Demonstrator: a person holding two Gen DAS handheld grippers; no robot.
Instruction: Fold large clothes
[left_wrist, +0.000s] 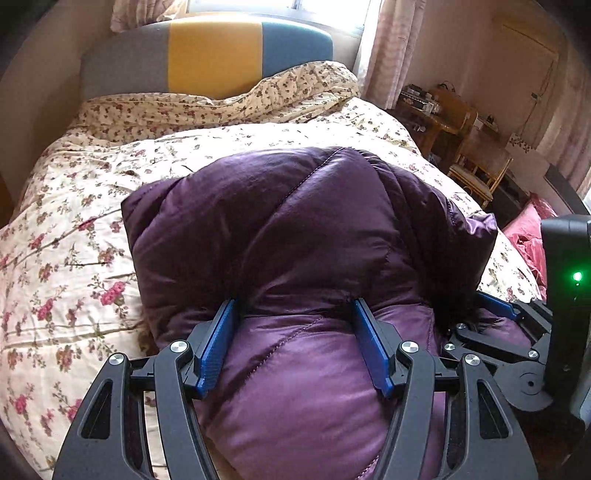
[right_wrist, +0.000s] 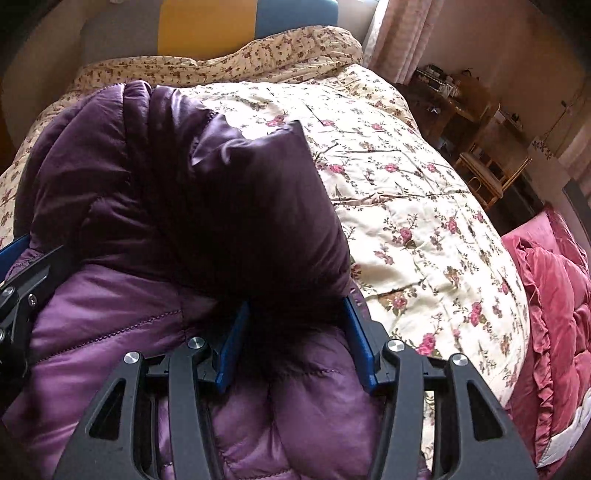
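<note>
Purple puffer jacket (left_wrist: 295, 229) bunched on bed's floral quilt (left_wrist: 74, 221). L gripper (left_wrist: 295, 343) part-open, straddling a padded fold, pads not clearly pressing. R gripper (right_wrist: 295, 339) part-open over dark fold, no grip. Advice: flatten bulk, align edges before releasing.

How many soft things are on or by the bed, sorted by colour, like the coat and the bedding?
Purple: 1, the puffy coat
Cream floral: 2, the quilt under the coat and the rumpled cover by the headboard
Pink-red: 1, the ruffled blanket beside the bed
Total: 4
</note>
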